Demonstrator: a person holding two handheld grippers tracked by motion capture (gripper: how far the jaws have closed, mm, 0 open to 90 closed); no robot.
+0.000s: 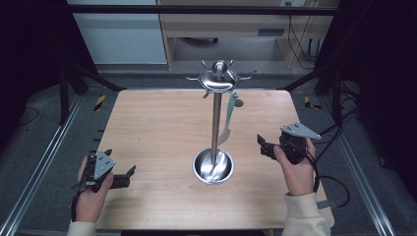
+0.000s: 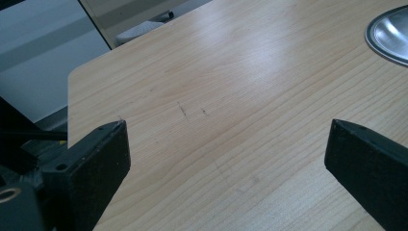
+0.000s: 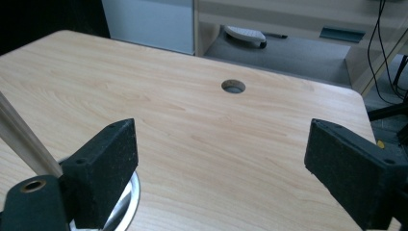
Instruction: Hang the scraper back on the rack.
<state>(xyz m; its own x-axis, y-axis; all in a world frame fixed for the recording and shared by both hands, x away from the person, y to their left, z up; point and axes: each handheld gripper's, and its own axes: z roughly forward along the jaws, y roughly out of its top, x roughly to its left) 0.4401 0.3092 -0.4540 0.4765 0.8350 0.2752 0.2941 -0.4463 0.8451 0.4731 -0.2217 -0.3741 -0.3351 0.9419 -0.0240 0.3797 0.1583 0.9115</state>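
A metal utensil stand rises from the middle of the wooden table (image 1: pixel 157 128), with a round dish base (image 1: pixel 213 166), a thin pole and a hooked crown (image 1: pixel 218 78). A pale spatula-like utensil (image 1: pixel 228 118) hangs from one hook beside the pole. My left gripper (image 1: pixel 130 173) lies low at the front left, left of the base, open with nothing between its jaws (image 2: pixel 227 130). My right gripper (image 1: pixel 260 144) is held right of the base, open and holding nothing (image 3: pixel 220 130). The base's rim (image 2: pixel 389 33) shows at the upper right of the left gripper view.
A small round hole (image 1: pixel 238 103) pierces the table behind the stand and is seen ahead of the right jaws (image 3: pixel 233 86). A pale slanted strip (image 3: pixel 24 139) crosses the left edge of the right gripper view above the base rim (image 3: pixel 132 192). Dark frame posts flank the table.
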